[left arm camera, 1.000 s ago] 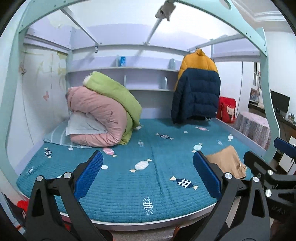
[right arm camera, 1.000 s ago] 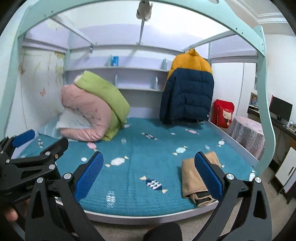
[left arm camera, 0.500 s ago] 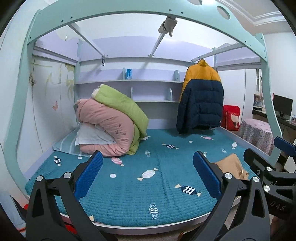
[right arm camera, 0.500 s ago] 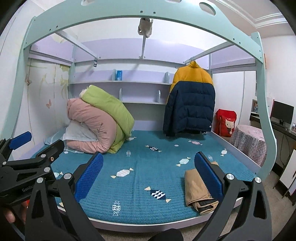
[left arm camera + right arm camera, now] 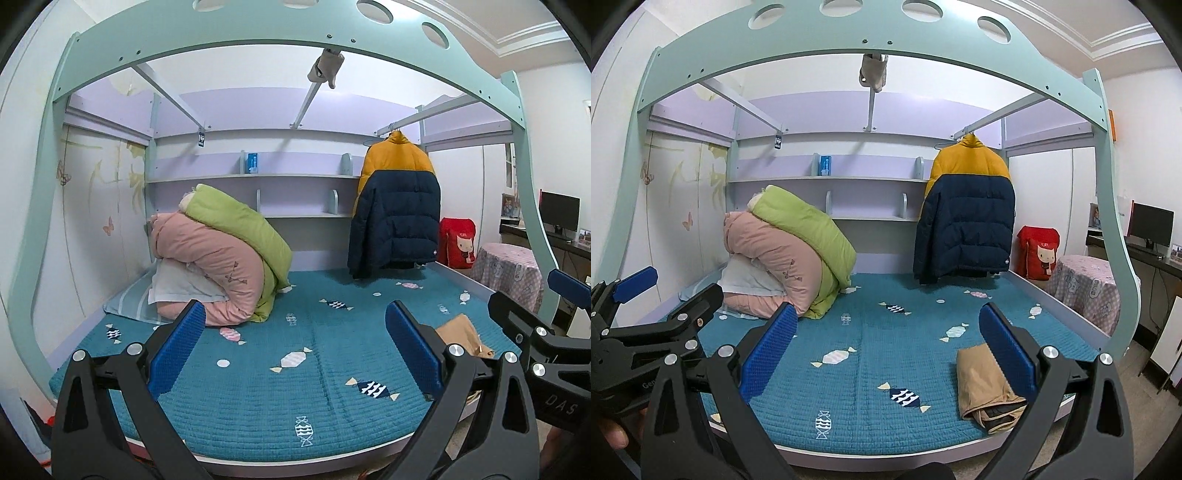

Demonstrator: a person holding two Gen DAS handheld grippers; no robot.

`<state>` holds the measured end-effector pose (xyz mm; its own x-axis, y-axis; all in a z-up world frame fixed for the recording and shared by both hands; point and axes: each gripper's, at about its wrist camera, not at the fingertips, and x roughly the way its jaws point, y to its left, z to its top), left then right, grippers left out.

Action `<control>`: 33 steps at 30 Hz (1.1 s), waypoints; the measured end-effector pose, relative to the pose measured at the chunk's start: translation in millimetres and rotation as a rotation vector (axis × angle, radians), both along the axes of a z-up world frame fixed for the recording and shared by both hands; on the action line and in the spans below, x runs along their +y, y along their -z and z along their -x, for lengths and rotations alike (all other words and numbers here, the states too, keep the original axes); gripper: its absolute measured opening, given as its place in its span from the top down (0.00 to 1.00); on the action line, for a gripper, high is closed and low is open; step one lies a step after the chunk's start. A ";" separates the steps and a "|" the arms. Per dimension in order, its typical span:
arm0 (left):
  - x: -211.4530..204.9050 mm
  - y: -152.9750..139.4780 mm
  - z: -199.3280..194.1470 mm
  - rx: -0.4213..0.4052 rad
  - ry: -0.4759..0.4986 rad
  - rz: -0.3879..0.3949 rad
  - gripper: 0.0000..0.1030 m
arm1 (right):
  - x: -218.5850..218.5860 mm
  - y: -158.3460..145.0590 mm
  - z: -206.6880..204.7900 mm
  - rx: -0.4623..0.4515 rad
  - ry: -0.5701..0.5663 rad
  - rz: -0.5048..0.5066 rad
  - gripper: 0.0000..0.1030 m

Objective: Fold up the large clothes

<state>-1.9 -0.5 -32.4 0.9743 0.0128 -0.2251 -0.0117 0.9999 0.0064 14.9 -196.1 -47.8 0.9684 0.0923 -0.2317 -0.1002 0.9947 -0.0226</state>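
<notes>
A folded tan garment (image 5: 982, 384) lies at the front right of the teal bed cover (image 5: 879, 362); it also shows in the left wrist view (image 5: 461, 334), partly behind a finger. A yellow and navy puffer jacket (image 5: 964, 218) hangs from the bed frame's rail at the back right, also in the left wrist view (image 5: 397, 206). My left gripper (image 5: 291, 347) is open and empty, in front of the bed. My right gripper (image 5: 886, 347) is open and empty, beside it to the right, also short of the bed.
Rolled pink and green quilts (image 5: 221, 258) on a pillow fill the bed's back left. The mint bunk frame (image 5: 258, 40) arches overhead. A shelf (image 5: 827, 179) runs along the back wall. A red bag (image 5: 1036, 253), a covered table (image 5: 1086, 291) and a monitor (image 5: 1152, 225) stand at the right.
Both grippers have drawn back from the bed and risen, so more of the frame arch shows. Both stay open and empty. Nothing on the bed has moved.
</notes>
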 end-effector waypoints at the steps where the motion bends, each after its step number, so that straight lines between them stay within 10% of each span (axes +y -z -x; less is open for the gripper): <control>1: -1.0 0.0 0.4 -0.001 -0.001 -0.002 0.05 | -0.6 -0.3 -1.6 0.001 0.000 0.000 0.07; 33: -10.8 1.0 -1.8 -0.002 0.019 0.005 0.05 | -8.6 0.0 4.8 0.005 0.026 -0.021 0.07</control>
